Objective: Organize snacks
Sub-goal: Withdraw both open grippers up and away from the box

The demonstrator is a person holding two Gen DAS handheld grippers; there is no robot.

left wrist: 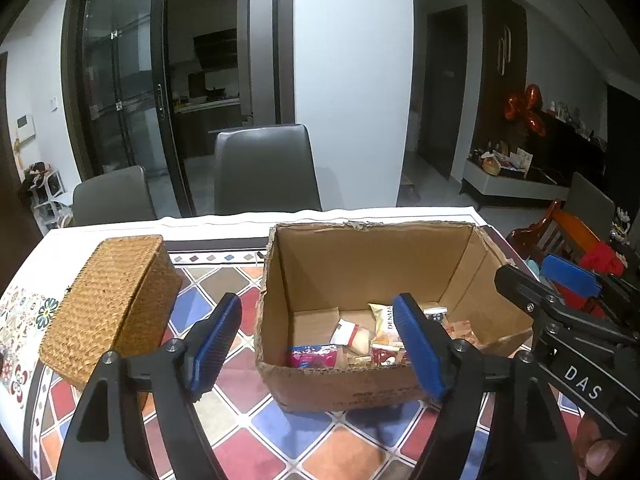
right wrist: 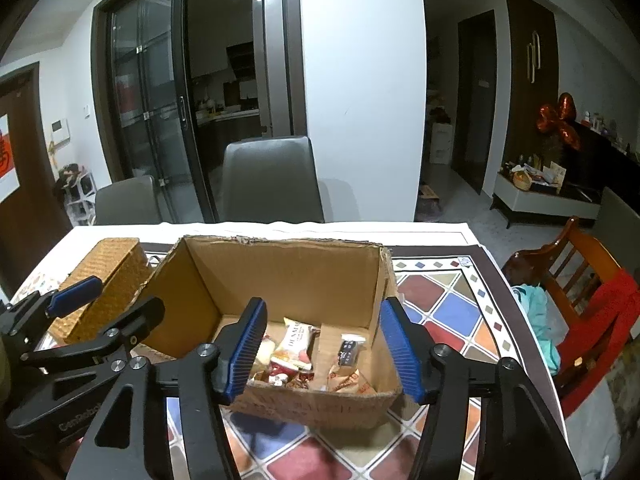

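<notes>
An open cardboard box point(left wrist: 344, 264) point(right wrist: 280, 272) stands on the patterned tablecloth and holds several wrapped snacks. Among them are a pink packet point(left wrist: 312, 356) and a white and orange packet point(right wrist: 294, 344). A lidded wicker basket point(left wrist: 112, 304) point(right wrist: 108, 276) sits to the box's left. My left gripper point(left wrist: 318, 302) hangs open over the box's near left corner, with nothing between its blue pads. My right gripper point(right wrist: 324, 306) is open above the box's near wall and also holds nothing. Each gripper shows at the edge of the other's view: the right gripper point(left wrist: 548, 280) and the left gripper point(right wrist: 108, 304).
Two grey chairs point(left wrist: 264, 168) point(left wrist: 114, 196) stand behind the table's far edge. A wooden chair point(right wrist: 576, 264) draped with red cloth is off the table's right side. Bare tablecloth point(right wrist: 452, 312) lies right of the box and in front of it.
</notes>
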